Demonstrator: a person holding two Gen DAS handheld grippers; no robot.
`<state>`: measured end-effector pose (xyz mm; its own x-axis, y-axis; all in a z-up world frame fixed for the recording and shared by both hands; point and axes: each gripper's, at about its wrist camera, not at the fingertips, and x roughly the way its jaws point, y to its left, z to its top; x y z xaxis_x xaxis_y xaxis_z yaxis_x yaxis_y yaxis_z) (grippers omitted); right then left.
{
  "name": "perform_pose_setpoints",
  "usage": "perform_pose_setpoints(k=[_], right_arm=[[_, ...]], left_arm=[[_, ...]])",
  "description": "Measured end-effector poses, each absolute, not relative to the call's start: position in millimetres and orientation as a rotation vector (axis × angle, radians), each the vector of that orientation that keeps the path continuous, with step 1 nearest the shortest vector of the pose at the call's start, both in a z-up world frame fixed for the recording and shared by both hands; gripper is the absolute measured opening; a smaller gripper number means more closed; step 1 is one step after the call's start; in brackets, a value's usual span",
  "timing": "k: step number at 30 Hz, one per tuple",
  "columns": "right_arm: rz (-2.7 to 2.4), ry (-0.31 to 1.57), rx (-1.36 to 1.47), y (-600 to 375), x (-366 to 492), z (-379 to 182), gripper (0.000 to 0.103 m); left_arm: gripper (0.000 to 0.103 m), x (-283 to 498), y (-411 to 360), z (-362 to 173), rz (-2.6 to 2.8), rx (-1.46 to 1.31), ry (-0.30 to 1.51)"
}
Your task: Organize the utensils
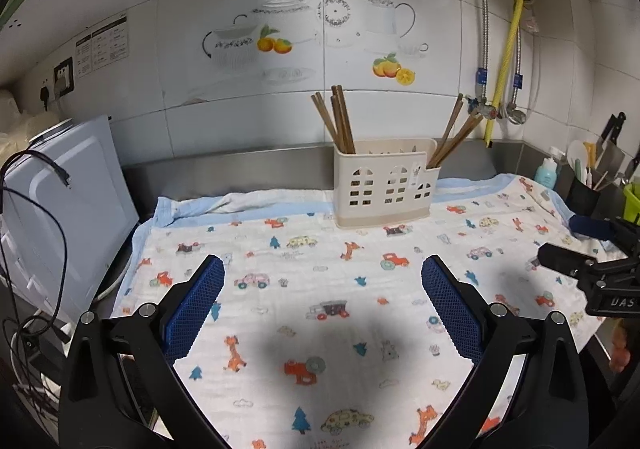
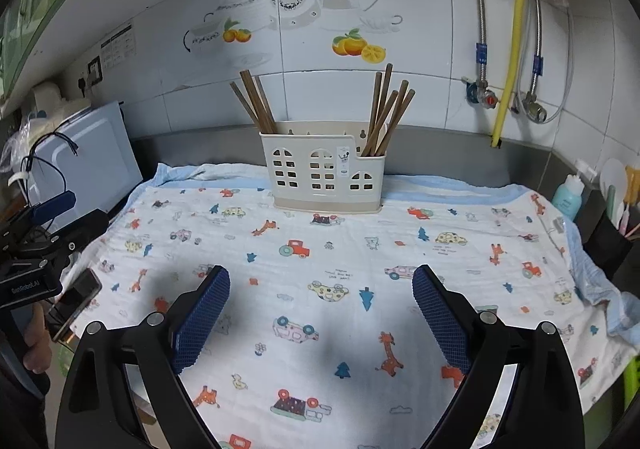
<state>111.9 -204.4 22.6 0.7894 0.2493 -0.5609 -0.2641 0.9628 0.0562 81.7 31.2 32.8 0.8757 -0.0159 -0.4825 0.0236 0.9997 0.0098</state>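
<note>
Left gripper [image 1: 323,269]: nearest the left wrist lens; jaws spread wide, blue textured pads [image 1: 192,309] facing each other with only patterned cloth between them; nothing grasped
Right gripper [image 2: 321,281]: nearest the right wrist lens; jaws likewise released and wide apart, nothing between the pads [image 2: 440,317] but cloth
Cloth [image 1: 320,313]: white fabric printed with cars, giraffes and trees, pale blue border at the far edge; covers the counter beneath both grippers
Utensil holder [image 1: 386,183]: cream plastic caddy with window-shaped cut-outs, upright at the far edge of the cloth, near the steel backsplash; well beyond both sets of jaws, roughly ahead of the gap between them, slightly right of centre in the left wrist view
Left chopstick bundle [image 1: 338,121]: brown sticks standing in the holder's left compartment, leaning left
Right chopstick bundle [image 1: 454,137]: brown sticks in the holder's right compartment, leaning right; both bundles well apart from either gripper
Cross-view: right gripper appears at the right edge of the left wrist view [image 1: 560,255]; left gripper appears at the left edge of the right wrist view [image 2: 76,215], a hand [image 2: 36,341] below it
White appliance [image 1: 68,209]: left of the cloth, black cables draped over it
Tiled wall [image 1: 240,109]: teapot and orange decals; yellow hose [image 1: 506,57] and braided metal hoses at right
Right-hand clutter: blue bottle [image 2: 568,201] and a dark pot of kitchen tools [image 1: 584,193] beside the cloth
</note>
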Motion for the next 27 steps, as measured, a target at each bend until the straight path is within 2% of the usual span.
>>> perform_pose_setpoints(k=[27], right_arm=[[0.273,0.618,-0.015,-204.1,94.8,12.7,0.092]], left_arm=[[0.098,61.8,38.2,22.0,-0.015,-0.017,0.527]])
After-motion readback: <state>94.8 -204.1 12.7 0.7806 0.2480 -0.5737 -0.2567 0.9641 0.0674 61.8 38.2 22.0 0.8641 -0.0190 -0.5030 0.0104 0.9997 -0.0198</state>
